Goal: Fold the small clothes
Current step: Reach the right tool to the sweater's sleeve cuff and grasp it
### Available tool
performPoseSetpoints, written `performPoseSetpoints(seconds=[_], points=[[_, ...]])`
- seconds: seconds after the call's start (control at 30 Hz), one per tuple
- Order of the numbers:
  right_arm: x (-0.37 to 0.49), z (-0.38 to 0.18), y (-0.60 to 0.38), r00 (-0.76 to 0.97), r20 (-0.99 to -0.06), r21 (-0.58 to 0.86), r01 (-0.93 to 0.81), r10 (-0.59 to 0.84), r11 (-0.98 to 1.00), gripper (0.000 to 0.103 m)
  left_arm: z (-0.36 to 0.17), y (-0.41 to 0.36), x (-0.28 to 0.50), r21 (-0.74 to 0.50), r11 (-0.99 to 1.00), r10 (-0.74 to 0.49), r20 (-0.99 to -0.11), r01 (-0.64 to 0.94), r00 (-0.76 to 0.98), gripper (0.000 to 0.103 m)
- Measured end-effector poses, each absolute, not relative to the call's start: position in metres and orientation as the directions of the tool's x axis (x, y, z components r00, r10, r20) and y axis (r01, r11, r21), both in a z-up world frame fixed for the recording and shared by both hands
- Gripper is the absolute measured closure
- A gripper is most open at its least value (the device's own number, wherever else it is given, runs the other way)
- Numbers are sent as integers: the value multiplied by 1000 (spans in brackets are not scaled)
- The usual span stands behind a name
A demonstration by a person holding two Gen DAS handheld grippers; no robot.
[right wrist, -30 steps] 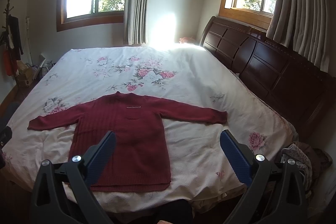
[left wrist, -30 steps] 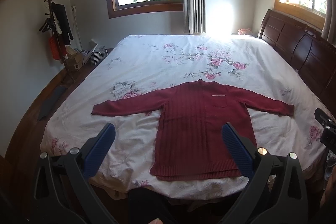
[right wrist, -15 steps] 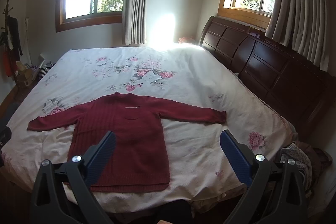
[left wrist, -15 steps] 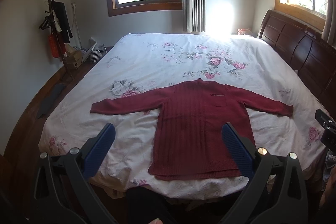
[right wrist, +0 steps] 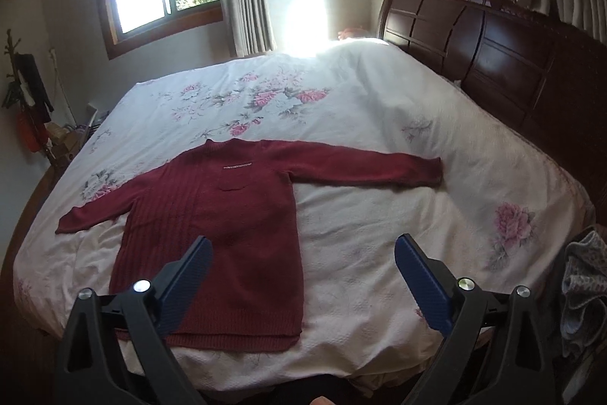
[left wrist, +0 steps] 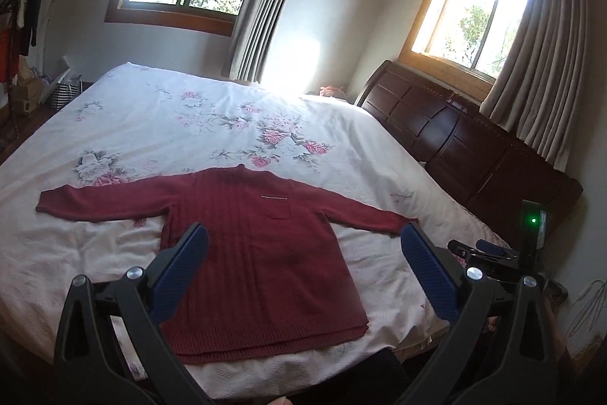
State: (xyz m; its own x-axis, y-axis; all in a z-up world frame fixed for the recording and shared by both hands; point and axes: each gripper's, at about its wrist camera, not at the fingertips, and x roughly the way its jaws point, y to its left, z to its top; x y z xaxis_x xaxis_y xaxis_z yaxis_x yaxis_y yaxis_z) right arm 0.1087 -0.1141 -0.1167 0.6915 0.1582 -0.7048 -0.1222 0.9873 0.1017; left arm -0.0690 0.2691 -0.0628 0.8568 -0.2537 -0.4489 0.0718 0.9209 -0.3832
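A dark red knitted sweater (left wrist: 261, 253) lies flat on the bed with both sleeves spread out and its hem toward me. A small chest pocket shows below the collar. In the right wrist view the same sweater (right wrist: 227, 215) sits left of centre, its right sleeve reaching toward the headboard. My left gripper (left wrist: 303, 245) hovers open above the sweater's lower half, with nothing between its blue pads. My right gripper (right wrist: 303, 253) is open too, above the sweater's lower right edge and the bare sheet. The right gripper's body (left wrist: 493, 253) shows at the right of the left wrist view.
The bed carries a white floral cover (left wrist: 189, 124). A dark wooden headboard (right wrist: 493, 44) runs along the right. A coat rack (right wrist: 26, 93) and boxes stand at the left wall. A heap of grey cloth (right wrist: 580, 291) lies off the bed's right corner.
Both grippers have swung: the left one now looks further right, so the headboard and the second window come into view. The right one has tilted and come closer to the sweater. Both stay open.
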Motion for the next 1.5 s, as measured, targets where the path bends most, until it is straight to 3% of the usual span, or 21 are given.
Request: performPoseSetpoints(seconds=[0.1,0.13,0.2,0.27,0.4,0.53,0.73,0.97,1.13,1.27,1.37,1.5], points=[[154,-159,-165,603,-748,337,-15,277,941,44,-78,267,-46,-445,888,-343,-465,120,816,2],[169,-174,-181,577,-751,410,29,320,911,48,-83,268,-40,-467,876,-358,-462,120,811,2],[198,-202,-211,549,-732,537,102,403,837,67,-93,270,-29,-470,878,-338,-481,87,809,2],[227,-228,-240,555,-685,647,166,472,744,75,-100,271,-17,-436,899,-287,-517,40,806,2],[279,-272,-298,637,-573,794,276,516,541,75,-115,278,5,-442,897,-266,-553,-8,790,3],[324,-318,-354,725,-522,848,382,449,368,75,-128,286,26,-487,873,-295,-564,-22,771,3],[370,-372,-405,782,-530,848,484,328,218,72,-152,286,57,-501,864,-304,-603,-54,737,3],[406,-413,-417,737,-622,782,576,262,238,69,-182,289,83,-515,852,-318,-650,-93,690,3],[418,-426,-412,717,-653,755,588,245,292,69,-200,298,93,-566,814,-348,-657,-132,669,3],[427,-426,-410,713,-656,749,576,247,326,71,-209,304,93,-536,825,-307,-692,-180,654,3],[428,-408,-407,707,-662,739,558,249,379,91,-218,309,94,-557,805,-324,-701,-203,635,3],[429,-360,-384,730,-638,728,470,244,499,93,-238,325,91,-704,677,-452,-629,-216,632,3]])
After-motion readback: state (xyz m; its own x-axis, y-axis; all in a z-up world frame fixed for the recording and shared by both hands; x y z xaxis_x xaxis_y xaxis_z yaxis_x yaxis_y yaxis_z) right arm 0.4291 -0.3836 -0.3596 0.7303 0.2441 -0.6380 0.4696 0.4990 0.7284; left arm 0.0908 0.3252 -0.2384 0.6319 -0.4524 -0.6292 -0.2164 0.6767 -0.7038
